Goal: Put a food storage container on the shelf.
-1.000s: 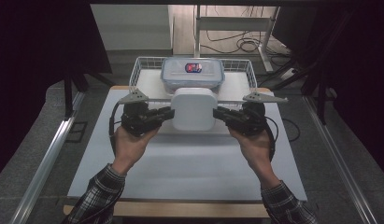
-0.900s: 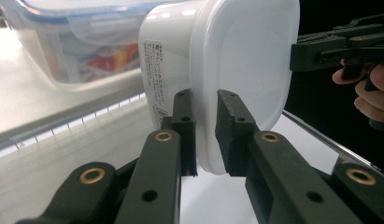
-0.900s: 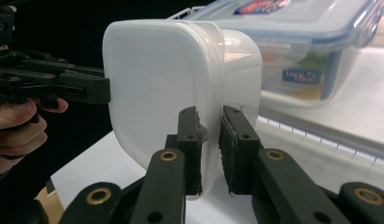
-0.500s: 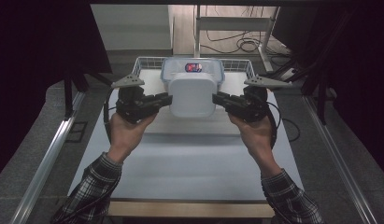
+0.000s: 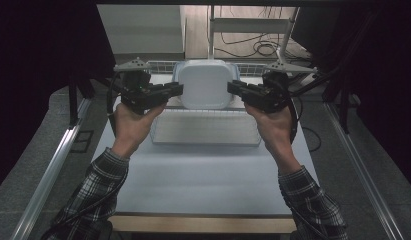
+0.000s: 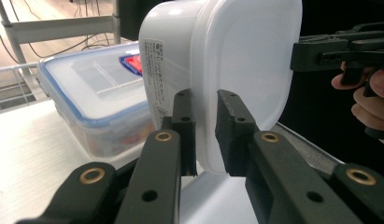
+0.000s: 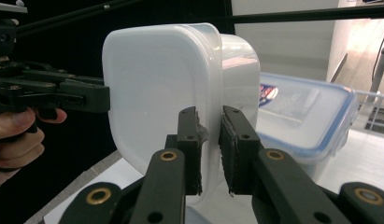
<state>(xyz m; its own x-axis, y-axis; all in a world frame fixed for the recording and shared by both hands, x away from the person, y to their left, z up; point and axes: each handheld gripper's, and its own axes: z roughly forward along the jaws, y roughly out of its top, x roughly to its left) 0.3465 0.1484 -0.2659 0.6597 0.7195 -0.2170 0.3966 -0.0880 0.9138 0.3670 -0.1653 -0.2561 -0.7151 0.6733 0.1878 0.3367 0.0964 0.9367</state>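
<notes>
White lidded tub (image 5: 205,84): held off the worktop (image 5: 203,175) between the two grippers, its lid facing the high view's camera; it hangs over the wire basket (image 5: 158,67) at the worktop's far end.
Left gripper (image 5: 178,90): at the tub's left edge; its fingers (image 6: 182,123) are nearly closed and pinch the lid rim, one pad on either side of it.
Right gripper (image 5: 232,89): at the tub's right edge, level with the left one; its fingers (image 7: 188,140) are likewise almost shut, clamped on the rim.
Label: a printed strip runs down the tub's side wall, seen in the left gripper view; the print is too small to read.
Clear box with blue-edged lid (image 6: 94,105): behind the tub, apparently sitting in the wire basket; a red and blue mark shows on its lid.
Tray (image 5: 205,129): a shallow clear tray lies on the worktop just nearer the person than the tub, between the two hands.
Sleeves: both forearms wear plaid and come in from the near edge.
</notes>
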